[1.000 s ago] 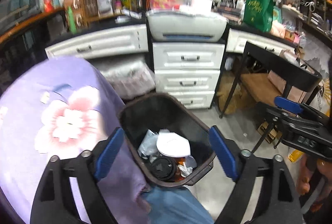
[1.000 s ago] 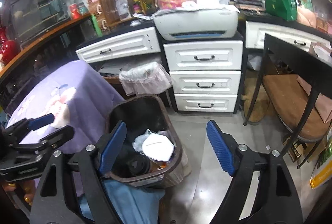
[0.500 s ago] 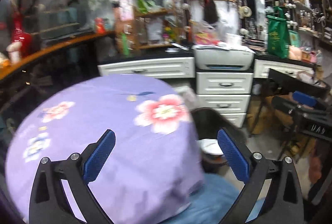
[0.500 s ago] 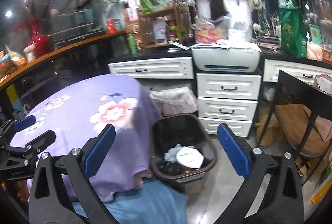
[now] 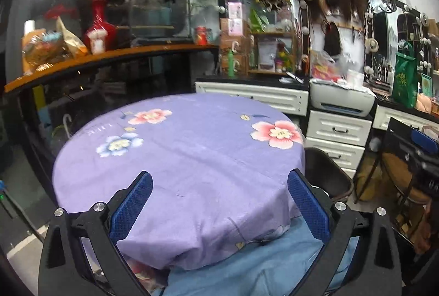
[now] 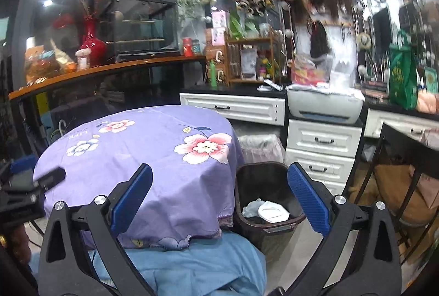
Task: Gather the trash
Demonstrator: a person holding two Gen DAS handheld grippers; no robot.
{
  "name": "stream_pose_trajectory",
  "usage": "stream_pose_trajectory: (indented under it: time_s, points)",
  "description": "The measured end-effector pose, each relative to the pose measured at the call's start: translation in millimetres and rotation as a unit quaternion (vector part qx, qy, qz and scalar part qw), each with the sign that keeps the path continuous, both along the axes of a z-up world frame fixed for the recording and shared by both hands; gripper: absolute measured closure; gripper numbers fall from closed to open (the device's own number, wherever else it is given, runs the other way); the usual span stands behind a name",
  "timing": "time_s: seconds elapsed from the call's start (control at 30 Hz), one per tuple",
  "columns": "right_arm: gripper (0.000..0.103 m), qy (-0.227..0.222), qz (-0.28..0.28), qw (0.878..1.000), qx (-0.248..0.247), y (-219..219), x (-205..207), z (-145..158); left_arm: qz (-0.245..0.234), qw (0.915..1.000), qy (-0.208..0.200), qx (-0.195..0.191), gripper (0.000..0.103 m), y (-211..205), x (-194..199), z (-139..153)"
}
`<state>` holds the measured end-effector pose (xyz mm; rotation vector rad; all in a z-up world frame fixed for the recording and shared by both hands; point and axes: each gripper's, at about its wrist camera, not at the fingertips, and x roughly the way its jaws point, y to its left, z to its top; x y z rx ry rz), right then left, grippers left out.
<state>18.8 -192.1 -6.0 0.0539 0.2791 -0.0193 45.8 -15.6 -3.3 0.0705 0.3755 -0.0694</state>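
The dark brown trash bin stands on the floor to the right of the round table. It holds a white lid, crumpled paper and dark bits. My right gripper is open and empty, above the gap between table edge and bin. My left gripper is also open and empty, over the near edge of the purple flowered cloth. Only printed flowers show on the cloth. In the left wrist view just the bin's rim shows past the table.
White drawers with a printer on top stand behind the bin, beside a lined bin. A black-framed table is at the right. A curved wooden counter runs behind the round table. Blue fabric lies below both grippers.
Both grippers drew back and up from over the bin and swung left toward the table. Their jaws spread a little wider. The trash stays in the bin.
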Motion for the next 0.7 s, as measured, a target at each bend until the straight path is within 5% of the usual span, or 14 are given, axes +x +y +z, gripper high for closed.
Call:
stream_pose_trajectory:
  time_s: [0.43,0.7]
  points:
    - [0.006,-0.073,-0.005,0.997,-0.030,16.2,-61.8,10.0,0.025,0.9957,-0.089,0.007,0.005,2.7,-40.2,15.3]
    - [0.006,-0.081,0.018,0.996,-0.033,21.9,-73.7,14.5,0.009,0.9957,-0.092,0.002,0.005,1.3,-48.2,17.8]
